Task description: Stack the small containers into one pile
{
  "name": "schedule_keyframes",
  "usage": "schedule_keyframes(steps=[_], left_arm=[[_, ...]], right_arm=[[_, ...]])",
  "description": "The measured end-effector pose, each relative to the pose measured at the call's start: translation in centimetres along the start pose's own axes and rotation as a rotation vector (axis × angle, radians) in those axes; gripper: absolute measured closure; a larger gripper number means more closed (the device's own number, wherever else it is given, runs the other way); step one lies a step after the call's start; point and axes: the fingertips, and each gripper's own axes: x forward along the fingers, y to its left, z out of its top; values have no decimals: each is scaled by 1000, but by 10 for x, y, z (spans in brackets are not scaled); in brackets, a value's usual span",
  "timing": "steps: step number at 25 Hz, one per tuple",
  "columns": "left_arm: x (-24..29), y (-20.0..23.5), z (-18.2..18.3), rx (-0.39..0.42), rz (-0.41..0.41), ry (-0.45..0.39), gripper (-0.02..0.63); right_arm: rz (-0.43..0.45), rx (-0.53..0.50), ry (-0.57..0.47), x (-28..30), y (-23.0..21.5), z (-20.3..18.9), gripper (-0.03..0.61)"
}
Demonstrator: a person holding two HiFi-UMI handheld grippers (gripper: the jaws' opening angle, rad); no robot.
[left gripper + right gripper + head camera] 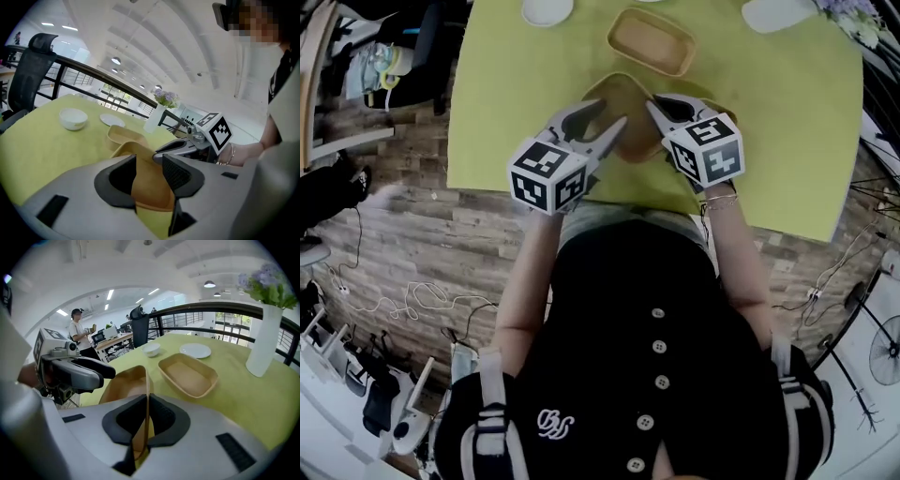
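head view: a yellow-green table [506,112] carries 2 tan containers; the far container [652,42] lies flat toward the far edge; the near container [623,122] sits just before it, between the 2 claws; the left claw [605,117] comes in from the left with its jaws wide around that container's left corner; the right claw [661,111] comes in from the right, jaws narrow at the container's right rim; a white bowl [547,9] and a white plate [773,14] lie at the table's far edge.

left gripper view: the left claw [149,171] stands wide open, 1 pad on either side of the near container's [147,187] end; the right claw [161,155] meets the same container at its other side; behind it lie the far container [123,135], then the bowl [73,118] and the plate [112,120]; a white vase [153,119] with purple flowers [166,98] stands beyond them.

right gripper view: the right claw [147,420] is pinched tight on the near container's [126,385] thin wall, which runs upright between the 2 pads; the left claw [107,376] shows at the left, jaws apart, at that container's other end; the far container [187,376] lies flat on the table [243,399] just to the right, empty side up; the bowl [151,349] and the plate [195,350] sit beyond it; the vase [266,341] stands at the right.
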Motion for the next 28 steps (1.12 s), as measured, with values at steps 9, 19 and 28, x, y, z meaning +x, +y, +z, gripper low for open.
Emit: schedule_keyframes(steps=[9, 19, 28], left_arm=[[28, -35, 12, 89, -129, 65, 445], [53, -65, 13, 140, -255, 121, 446], [74, -91, 3, 127, -297, 147, 447]], right_arm=[[-146, 178, -141, -57, -34, -6, 548], [-301, 347, -253, -111, -54, -40, 548], [-341, 460, -286, -139, -69, -74, 546]])
